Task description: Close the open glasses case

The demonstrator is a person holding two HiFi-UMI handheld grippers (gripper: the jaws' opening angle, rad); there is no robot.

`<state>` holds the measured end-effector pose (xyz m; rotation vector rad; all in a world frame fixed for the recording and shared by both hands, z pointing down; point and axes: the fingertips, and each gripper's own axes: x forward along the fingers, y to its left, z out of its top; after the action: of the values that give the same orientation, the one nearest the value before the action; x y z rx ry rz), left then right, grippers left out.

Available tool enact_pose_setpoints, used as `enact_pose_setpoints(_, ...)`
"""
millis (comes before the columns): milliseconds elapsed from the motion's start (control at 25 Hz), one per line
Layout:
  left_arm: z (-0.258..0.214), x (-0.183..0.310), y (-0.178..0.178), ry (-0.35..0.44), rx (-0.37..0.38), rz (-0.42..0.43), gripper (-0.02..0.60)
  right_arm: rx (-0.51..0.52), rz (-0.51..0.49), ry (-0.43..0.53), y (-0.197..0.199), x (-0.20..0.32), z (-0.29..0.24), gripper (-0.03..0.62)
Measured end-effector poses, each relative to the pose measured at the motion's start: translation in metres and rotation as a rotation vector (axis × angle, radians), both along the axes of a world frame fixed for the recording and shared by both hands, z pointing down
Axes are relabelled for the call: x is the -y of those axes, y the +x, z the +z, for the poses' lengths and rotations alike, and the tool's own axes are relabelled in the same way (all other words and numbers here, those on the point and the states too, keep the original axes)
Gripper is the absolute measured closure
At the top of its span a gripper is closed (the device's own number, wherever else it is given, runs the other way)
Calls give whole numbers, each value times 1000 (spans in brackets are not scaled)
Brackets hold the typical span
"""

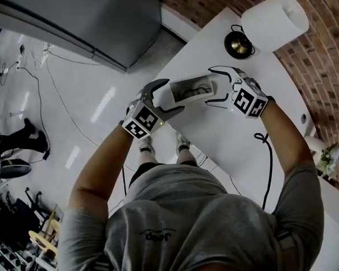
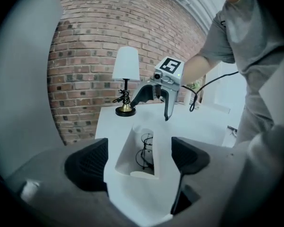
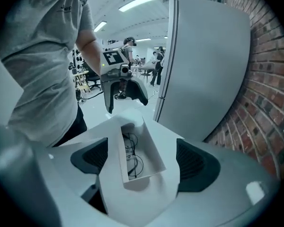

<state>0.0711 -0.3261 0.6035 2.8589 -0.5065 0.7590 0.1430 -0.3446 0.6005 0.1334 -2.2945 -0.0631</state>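
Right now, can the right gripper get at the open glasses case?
Probably yes: the right gripper has its jaws wide apart on either side of one end of the glasses case, and nothing stands in between.

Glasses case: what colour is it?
The glasses case is white, inside and out; it shows best in the right gripper view.

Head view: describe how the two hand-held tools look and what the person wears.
The left tool and right tool each have dark jaws, ribbed black pads and a white cube bearing black square markers. The person wears a grey short-sleeved T-shirt; a black cable runs beside the right arm.
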Motion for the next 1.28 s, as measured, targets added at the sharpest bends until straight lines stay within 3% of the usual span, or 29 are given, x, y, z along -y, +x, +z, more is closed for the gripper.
enact_pose_setpoints(480, 47, 7, 16, 102, 132, 55, 133, -104, -69, 19, 2, 7, 60, 135)
enact_pose_setpoints(840, 70, 11, 16, 119, 201, 71, 133, -171, -94, 40, 5, 8, 83, 137)
enact_pose_setpoints(1280, 76, 7, 16, 68, 162, 77, 178, -198, -103, 24, 5, 9, 94, 129)
